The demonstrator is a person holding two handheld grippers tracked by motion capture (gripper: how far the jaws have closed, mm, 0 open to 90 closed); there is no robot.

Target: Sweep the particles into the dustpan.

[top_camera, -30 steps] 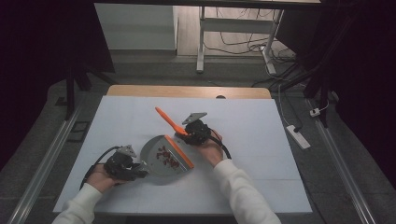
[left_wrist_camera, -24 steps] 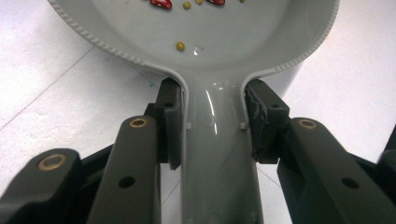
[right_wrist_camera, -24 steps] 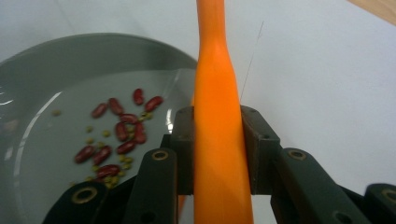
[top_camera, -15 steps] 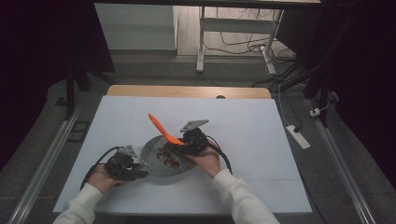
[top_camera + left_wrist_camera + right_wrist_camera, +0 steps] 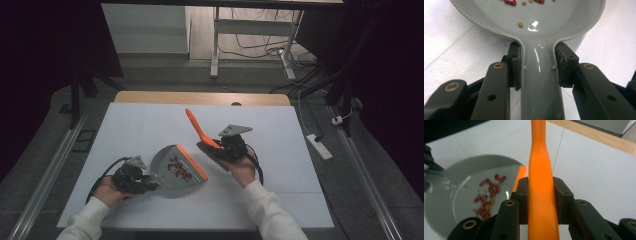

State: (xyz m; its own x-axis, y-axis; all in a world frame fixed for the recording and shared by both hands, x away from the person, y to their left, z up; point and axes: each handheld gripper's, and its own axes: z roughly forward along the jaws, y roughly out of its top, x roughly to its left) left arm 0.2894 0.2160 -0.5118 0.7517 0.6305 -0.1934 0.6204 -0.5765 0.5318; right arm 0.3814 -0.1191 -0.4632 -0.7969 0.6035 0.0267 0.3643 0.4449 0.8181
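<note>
**Dustpan held flat, brush lifted beside it**

The left hand (image 5: 107, 190) lies low on the white table (image 5: 150, 120), forearm coming in from the near edge, with the left gripper (image 5: 134, 178) pointing level toward the grey dustpan (image 5: 172, 170). In the left gripper view its jaws are closed on the dustpan's handle (image 5: 540, 82), one pad pressed against each side where the handle meets the pan.

To the left of the dustpan the table is bare out to its left edge, and beyond the dustpan it is open white surface up to the wooden strip (image 5: 200, 97) at the far edge. The near edge lies close behind the left hand.

The dustpan rests on the table with its orange lip (image 5: 191, 162) turned toward the right hand. Inside it lie small red and yellow-green bits (image 5: 177, 166), gathered near the lip, with a few loose ones closer to the handle.

Just right of the dustpan, the right hand (image 5: 240, 167) is raised, wrist tilted, and the right gripper (image 5: 227, 147) has its jaws clamped on the orange brush handle (image 5: 541, 202), which slants up and away from the dustpan. The dark brush head (image 5: 212, 155) hangs near the dustpan's lip. Right of it the table is free to its right edge.
</note>
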